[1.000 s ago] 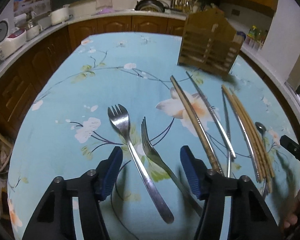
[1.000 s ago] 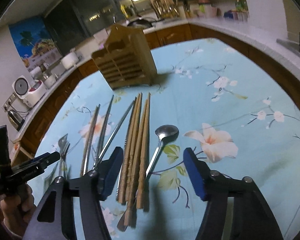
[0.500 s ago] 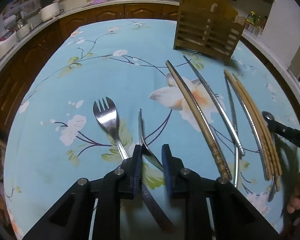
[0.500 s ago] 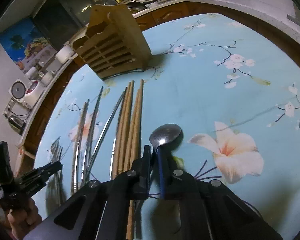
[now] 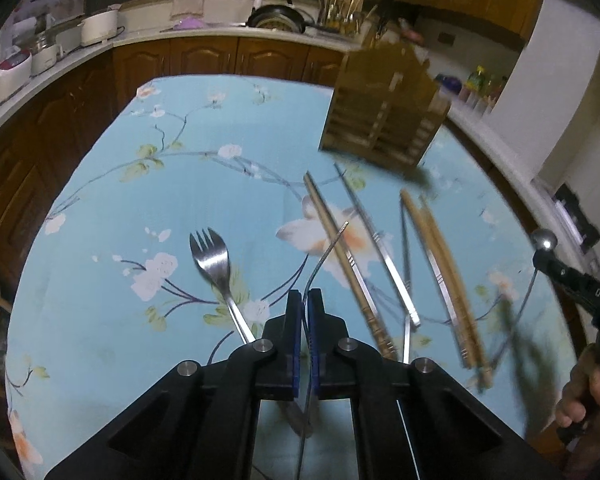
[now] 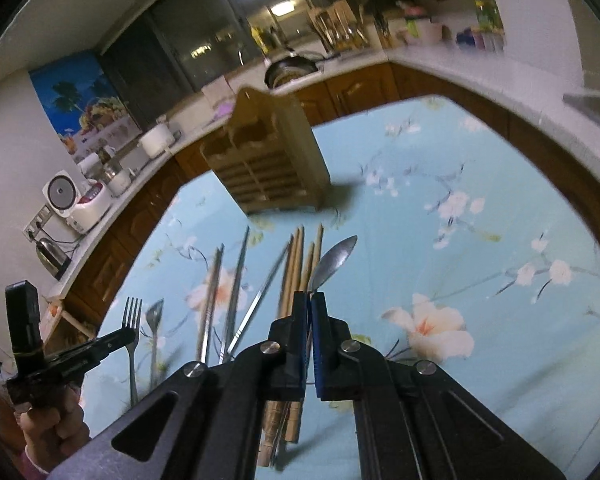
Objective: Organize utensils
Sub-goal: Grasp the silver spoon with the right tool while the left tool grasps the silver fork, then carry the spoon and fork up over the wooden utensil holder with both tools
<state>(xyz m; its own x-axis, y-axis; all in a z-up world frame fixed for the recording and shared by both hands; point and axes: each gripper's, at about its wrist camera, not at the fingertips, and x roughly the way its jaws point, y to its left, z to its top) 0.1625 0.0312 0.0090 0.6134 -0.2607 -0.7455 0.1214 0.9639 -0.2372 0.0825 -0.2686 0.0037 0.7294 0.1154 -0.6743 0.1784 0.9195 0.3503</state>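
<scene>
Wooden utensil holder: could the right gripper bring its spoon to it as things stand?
Probably yes. The right gripper is shut on the spoon, lifted off the table, and the wooden holder stands ahead, beyond the chopsticks lying flat. Nothing upright stands between them.

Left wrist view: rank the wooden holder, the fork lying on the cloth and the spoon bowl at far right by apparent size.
1. wooden holder
2. fork
3. spoon bowl, smallest, though distance from the camera differs.

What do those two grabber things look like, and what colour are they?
Both the left gripper and right gripper are black angular frames with silver round bolts and blue ribbed finger pads. The right gripper's side carries white lettering. Bare hands hold their handles.
</scene>
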